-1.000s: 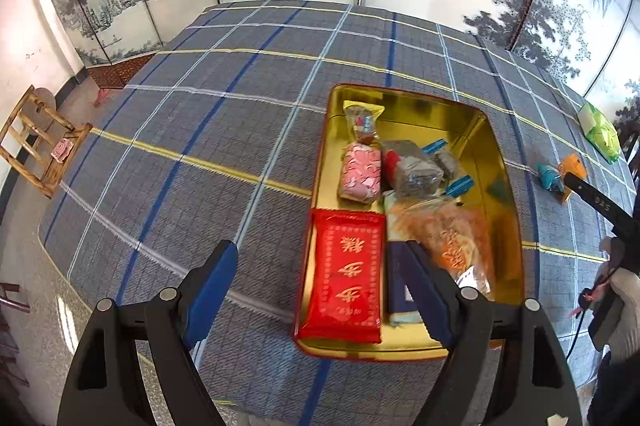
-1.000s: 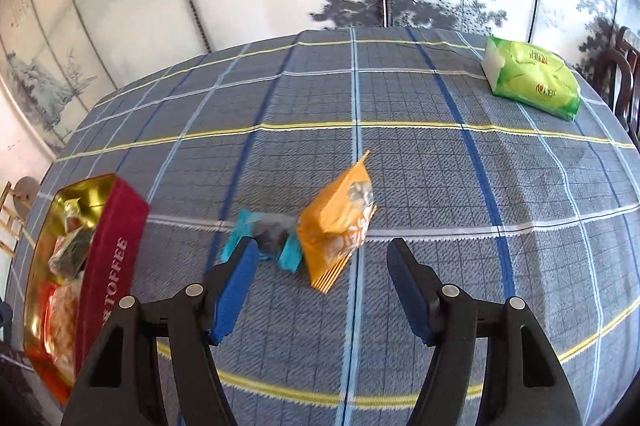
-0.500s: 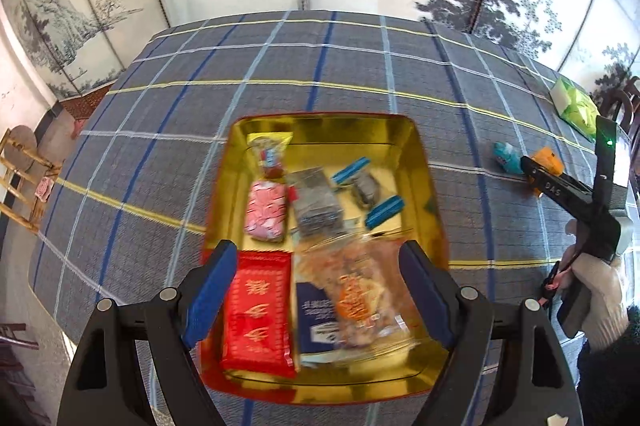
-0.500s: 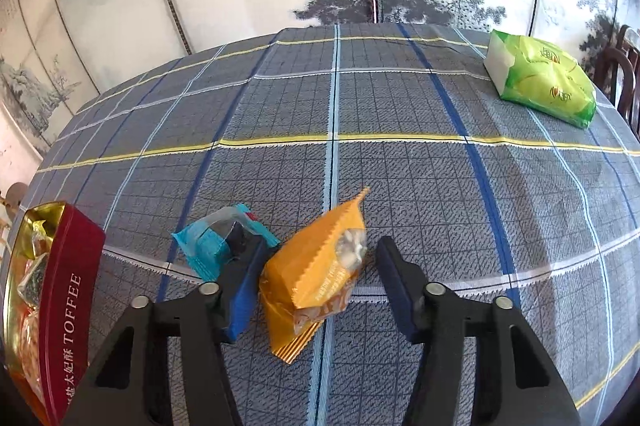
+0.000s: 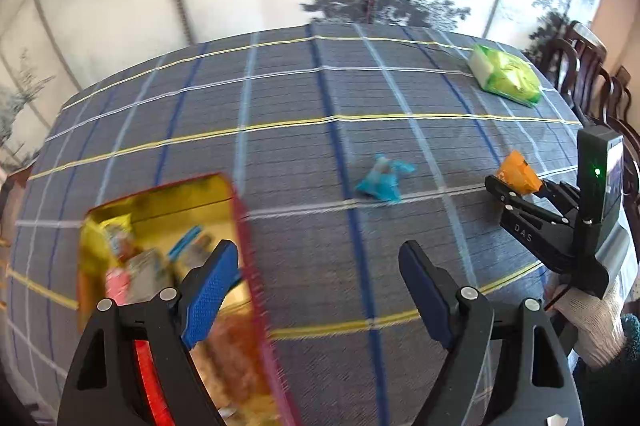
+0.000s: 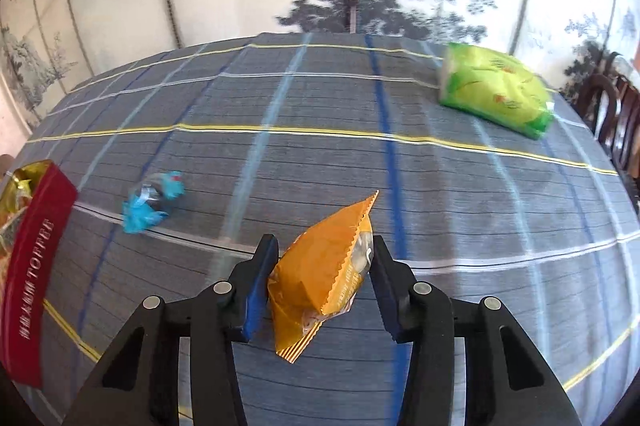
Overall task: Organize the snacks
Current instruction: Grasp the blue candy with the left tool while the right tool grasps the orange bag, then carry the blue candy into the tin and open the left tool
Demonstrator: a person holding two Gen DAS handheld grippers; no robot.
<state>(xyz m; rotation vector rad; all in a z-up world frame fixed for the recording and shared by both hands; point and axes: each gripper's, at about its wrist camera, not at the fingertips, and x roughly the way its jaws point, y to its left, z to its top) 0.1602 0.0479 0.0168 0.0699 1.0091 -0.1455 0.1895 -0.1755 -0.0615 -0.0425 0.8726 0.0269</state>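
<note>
My right gripper [image 6: 320,278] is shut on an orange snack packet [image 6: 324,274] and holds it just above the cloth; it also shows in the left wrist view [image 5: 516,178]. A blue wrapped candy [image 6: 150,204] lies on the cloth to its left, also in the left wrist view [image 5: 382,178]. The red and gold toffee tin [image 5: 240,222], full of several snacks, sits at lower left under my left gripper [image 5: 316,290], which is open and empty. The tin's red wall shows at the left edge of the right wrist view [image 6: 32,266].
A green packet [image 6: 496,90] lies at the table's far right, also in the left wrist view [image 5: 506,78]. The table wears a grey plaid cloth [image 5: 320,126]. Dark wooden chairs [image 5: 592,82] stand past the right edge. Painted screens line the back.
My right gripper closed on the orange packet, which now sits between the pads. My left gripper swung right, off the tin's middle and toward the blue candy.
</note>
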